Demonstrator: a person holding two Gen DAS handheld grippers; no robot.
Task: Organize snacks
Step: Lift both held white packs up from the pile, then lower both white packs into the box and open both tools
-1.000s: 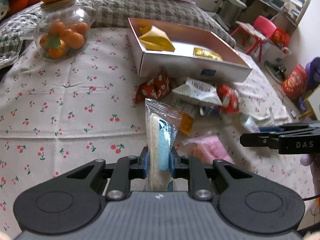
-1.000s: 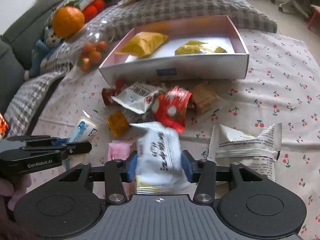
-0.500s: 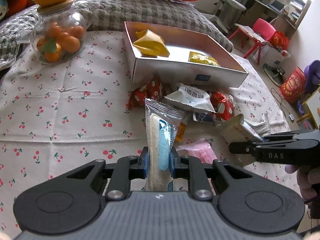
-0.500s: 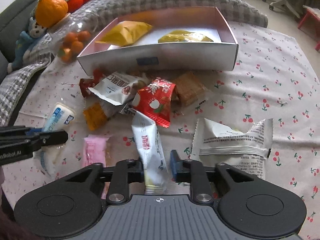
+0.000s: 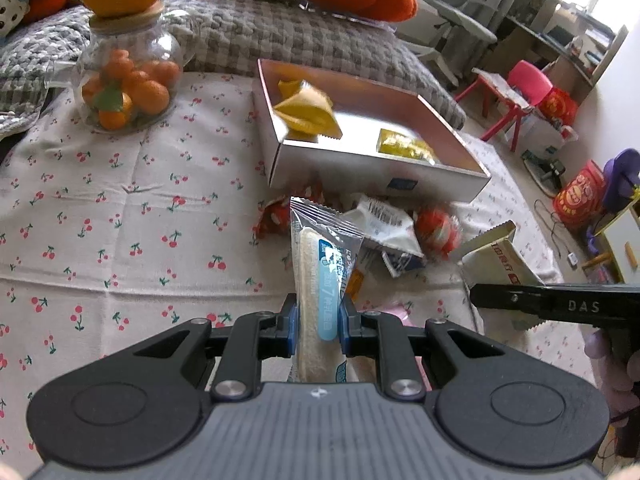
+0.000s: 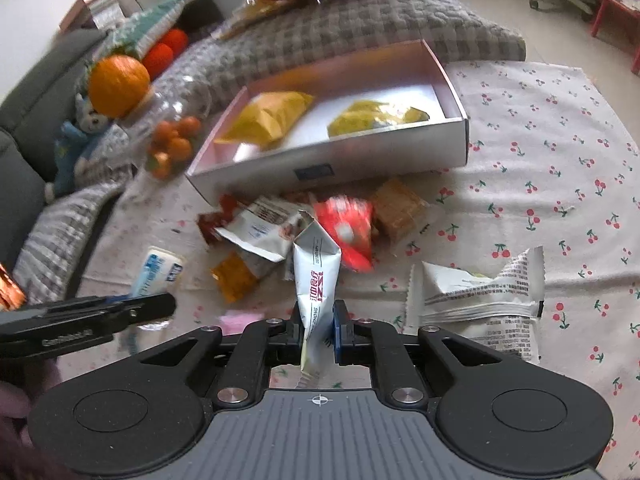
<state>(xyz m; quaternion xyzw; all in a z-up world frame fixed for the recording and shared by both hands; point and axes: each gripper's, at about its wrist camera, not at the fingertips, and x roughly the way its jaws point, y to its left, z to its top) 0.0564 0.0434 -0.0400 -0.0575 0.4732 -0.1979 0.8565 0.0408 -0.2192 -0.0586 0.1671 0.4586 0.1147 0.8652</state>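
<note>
Pinching a clear-wrapped cream wafer packet (image 5: 320, 280) by its lower half, the left gripper (image 5: 318, 330) holds it upright above the cherry-print cloth (image 5: 120, 220). The right gripper (image 6: 318, 330) is pressed onto a white packet with red lettering (image 6: 316, 276), also upright. At 12 o'clock from both sits the open silver box (image 6: 380, 160) — two yellow packets (image 6: 268, 116) lie inside. Loose snacks (image 6: 344, 228) are heaped just before its near wall; a glass jar of oranges (image 5: 128, 84) stands at 10 o'clock.
</note>
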